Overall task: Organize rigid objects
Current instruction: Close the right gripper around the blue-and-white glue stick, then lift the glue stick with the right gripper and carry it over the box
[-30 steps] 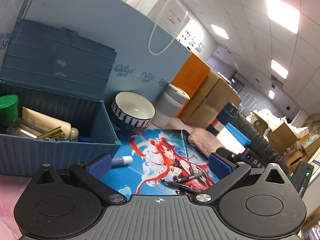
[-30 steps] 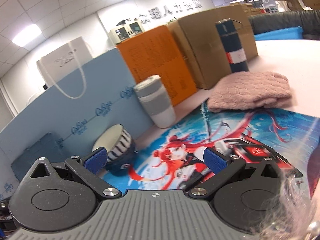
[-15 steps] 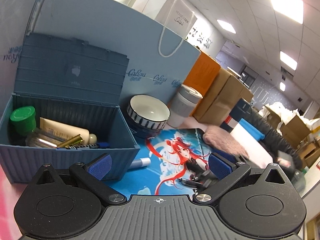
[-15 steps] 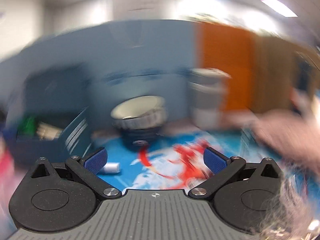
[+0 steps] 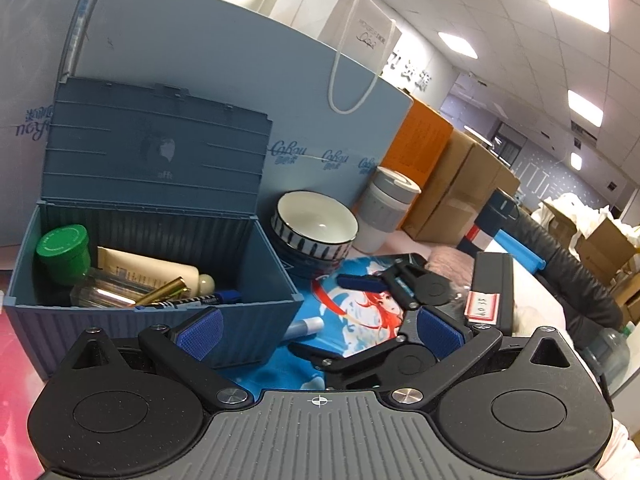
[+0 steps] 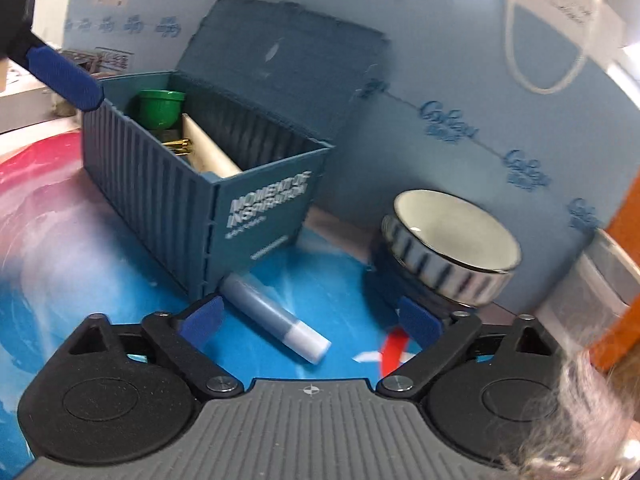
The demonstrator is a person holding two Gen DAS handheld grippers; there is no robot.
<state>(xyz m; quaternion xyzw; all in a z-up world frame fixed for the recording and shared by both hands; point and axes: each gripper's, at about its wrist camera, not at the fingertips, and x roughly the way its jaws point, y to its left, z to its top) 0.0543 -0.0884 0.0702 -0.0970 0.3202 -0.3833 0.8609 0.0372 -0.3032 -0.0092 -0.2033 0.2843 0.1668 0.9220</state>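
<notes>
An open blue container-style box (image 5: 256, 322) (image 6: 160, 200) holds a green-capped jar (image 5: 64, 250), a cream tube (image 5: 160, 272), a gold pen and a marker. A blue-and-white tube (image 6: 276, 322) (image 5: 304, 328) lies on the blue picture mat by the box's corner. My right gripper (image 6: 310, 320) is open, low over the mat, with the tube between its fingers but not touching. My left gripper (image 5: 318, 330) is open and empty in front of the box. The right gripper shows in the left wrist view (image 5: 404, 292).
A striped bowl (image 5: 314, 228) (image 6: 448, 240) and a grey lidded cup (image 5: 384, 212) stand behind the mat against a blue board. Orange and brown boxes (image 5: 452, 188), a dark bottle and a pink cloth lie to the right.
My right gripper swung left and down from the cloth side, and now frames the tube by the box. My left gripper drew back and rose, bringing the box closer in view.
</notes>
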